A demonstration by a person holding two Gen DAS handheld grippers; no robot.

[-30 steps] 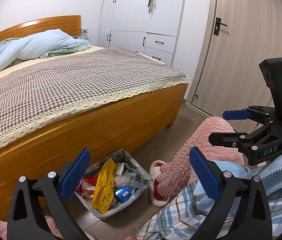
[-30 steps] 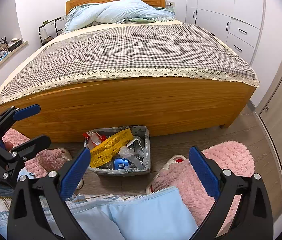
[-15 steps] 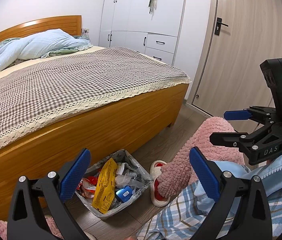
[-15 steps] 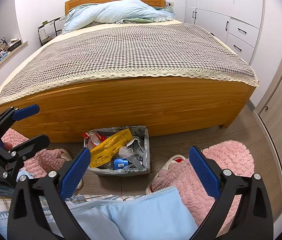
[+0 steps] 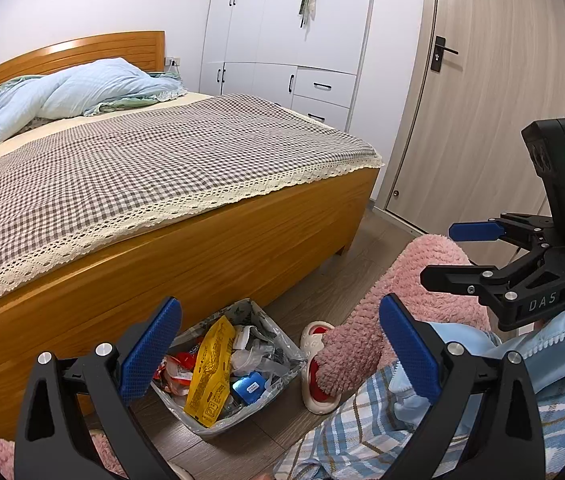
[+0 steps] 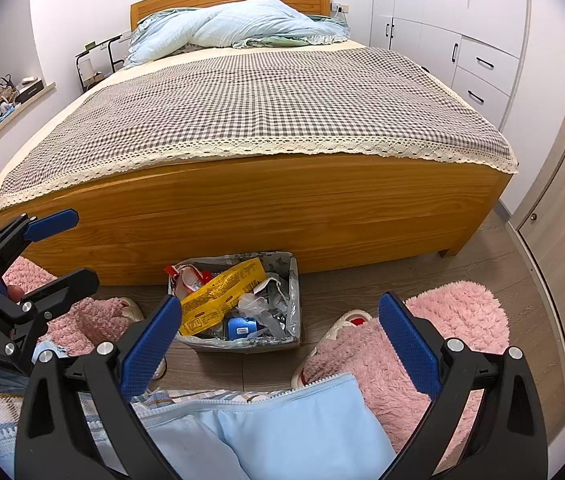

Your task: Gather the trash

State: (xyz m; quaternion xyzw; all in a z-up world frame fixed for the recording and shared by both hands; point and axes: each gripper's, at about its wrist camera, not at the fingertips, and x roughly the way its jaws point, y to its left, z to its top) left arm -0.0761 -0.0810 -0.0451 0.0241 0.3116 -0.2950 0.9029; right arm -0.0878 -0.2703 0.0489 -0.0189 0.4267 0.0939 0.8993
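Observation:
A small bin lined with a clear plastic bag (image 5: 282,344) (image 6: 293,280) stands on the wood floor at the foot of the bed. It holds a yellow wrapper (image 5: 210,368) (image 6: 222,292), red wrappers (image 6: 188,278), a blue packet (image 6: 241,326) and crumpled plastic. My left gripper (image 5: 280,346) is open and empty, held above and in front of the bin; it also shows in the right wrist view (image 6: 66,246). My right gripper (image 6: 280,346) is open and empty, held above the bin's near side; it also shows in the left wrist view (image 5: 448,254).
A wooden bed (image 6: 266,204) with a checked cover rises right behind the bin. The person's legs in pink fluffy trousers (image 6: 422,332) and white-and-red slippers (image 5: 316,376) flank the bin. White wardrobe (image 5: 282,32) and door (image 5: 494,92) stand at the right.
Both grippers have drifted very slightly; the view barely shifts. Both stay open and empty, and the bin has not moved.

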